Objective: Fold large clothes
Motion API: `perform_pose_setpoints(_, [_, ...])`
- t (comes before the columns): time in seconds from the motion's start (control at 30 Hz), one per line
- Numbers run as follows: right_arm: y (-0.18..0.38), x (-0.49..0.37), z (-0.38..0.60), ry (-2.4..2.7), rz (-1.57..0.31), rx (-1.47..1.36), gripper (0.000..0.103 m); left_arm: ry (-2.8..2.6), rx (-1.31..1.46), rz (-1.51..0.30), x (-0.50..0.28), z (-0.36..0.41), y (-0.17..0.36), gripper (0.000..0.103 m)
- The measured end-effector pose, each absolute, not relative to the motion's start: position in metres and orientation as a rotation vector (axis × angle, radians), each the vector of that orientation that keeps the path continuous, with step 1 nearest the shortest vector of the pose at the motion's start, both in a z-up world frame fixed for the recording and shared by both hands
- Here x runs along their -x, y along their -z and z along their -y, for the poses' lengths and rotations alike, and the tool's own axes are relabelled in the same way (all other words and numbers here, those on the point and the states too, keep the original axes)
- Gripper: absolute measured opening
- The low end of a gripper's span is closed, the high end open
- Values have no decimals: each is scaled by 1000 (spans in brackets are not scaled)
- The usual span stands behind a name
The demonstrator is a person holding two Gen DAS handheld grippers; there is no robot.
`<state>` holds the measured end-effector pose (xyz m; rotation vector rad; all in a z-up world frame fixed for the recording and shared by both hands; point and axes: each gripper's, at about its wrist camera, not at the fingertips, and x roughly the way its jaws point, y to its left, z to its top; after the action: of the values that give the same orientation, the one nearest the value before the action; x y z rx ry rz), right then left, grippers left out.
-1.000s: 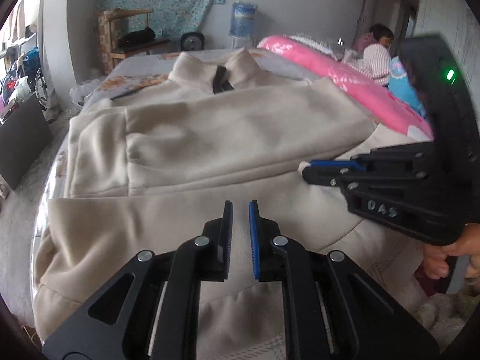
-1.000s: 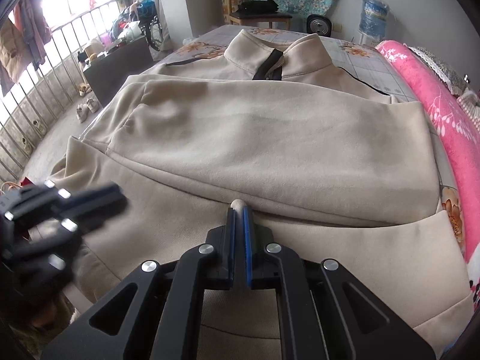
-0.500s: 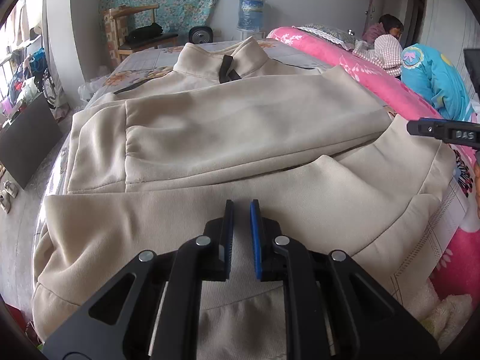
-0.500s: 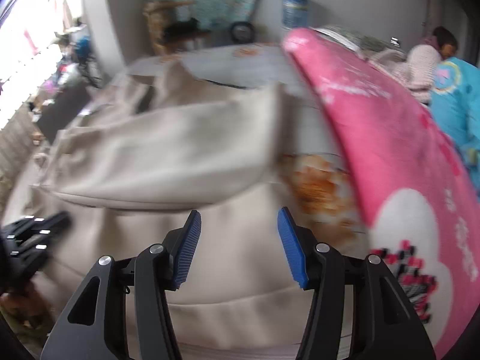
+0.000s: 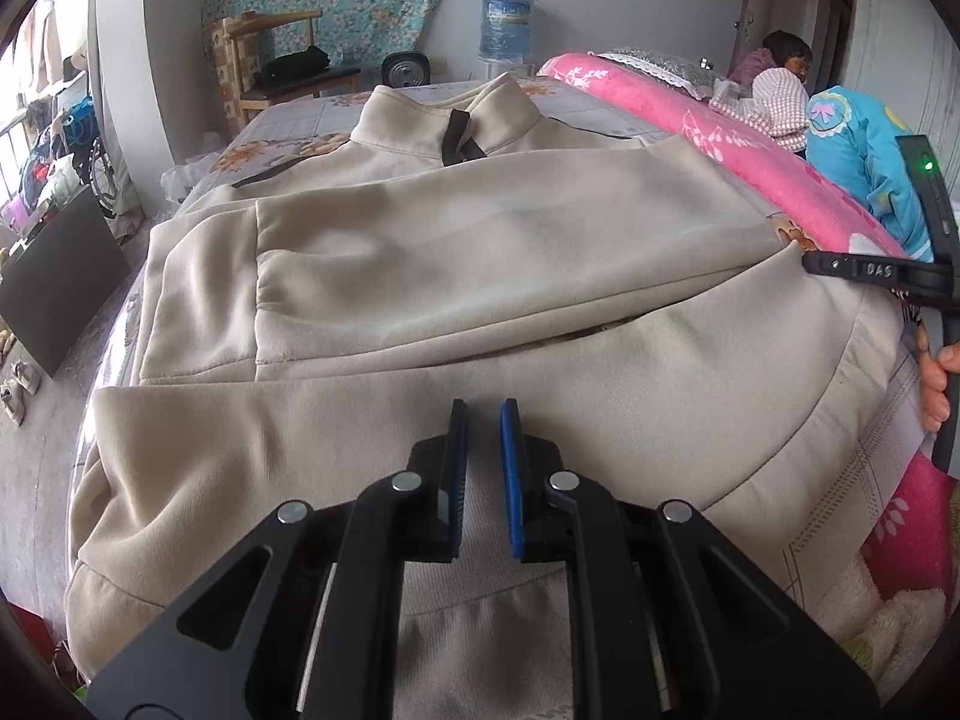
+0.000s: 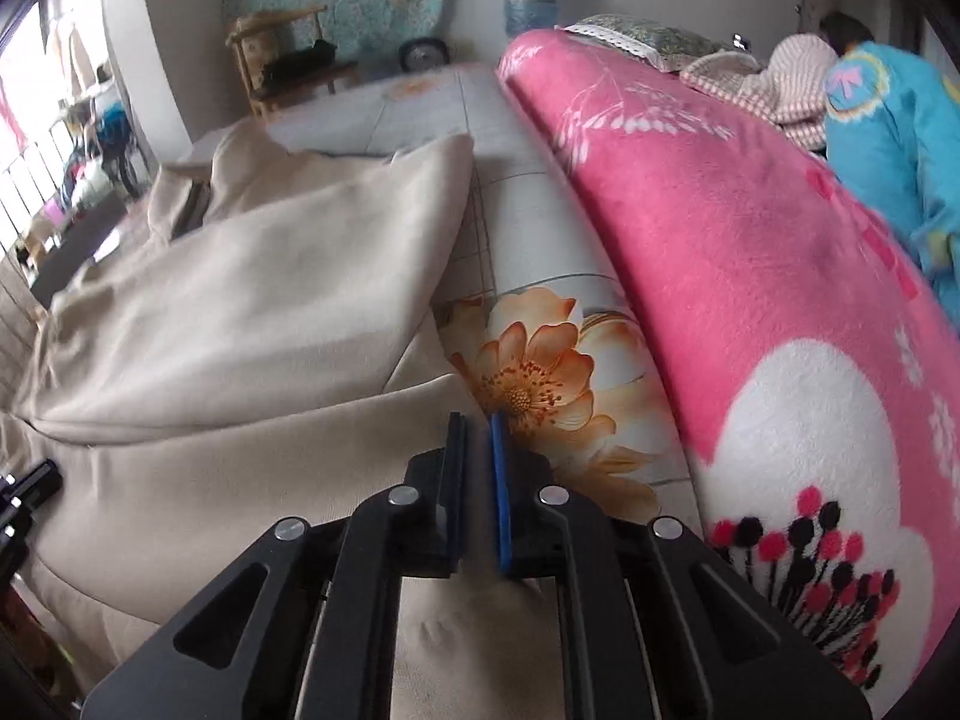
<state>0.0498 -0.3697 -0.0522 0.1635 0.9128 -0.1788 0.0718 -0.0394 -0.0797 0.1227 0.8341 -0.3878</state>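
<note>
The beige jacket point(image 5: 480, 252) lies spread flat on the bed point(image 6: 540, 228), collar at the far end, with one sleeve folded across its chest and the hem nearest me. My left gripper point(image 5: 483, 420) hovers over the lower part of the jacket, just short of the folded sleeve's edge; its fingers are nearly together with a narrow gap between them, and there is no cloth in that gap. My right gripper point(image 6: 476, 426) sits at the jacket's right-hand edge, where the beige fabric meets the flowered bedsheet point(image 6: 528, 384); its fingers are also close, a thin slit showing between them, and I cannot tell whether any cloth is caught there. From the left camera I see the right gripper point(image 5: 876, 270) out at the jacket's right corner, held in my right hand point(image 5: 936, 378). Just beside the jacket on the right runs a pink blanket point(image 6: 750, 276), and beyond it a person in blue point(image 6: 894, 120) sits at the far side.
</note>
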Motion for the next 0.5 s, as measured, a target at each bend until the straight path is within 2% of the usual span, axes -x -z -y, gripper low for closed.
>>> perform_pose_setpoints(0.23, [-14,-7,340,66,-725,-157,39,377,-120,-831,-72,40,81,12])
perform_pose_setpoints(0.43, [29,-19,230,-354,-894,-101,39,373,-113,-829,-70,40,81,12])
perform_pose_setpoints(0.5, [48,-28,207,-413,-945,-93,33,374,-105,-831,-71,39,81,12])
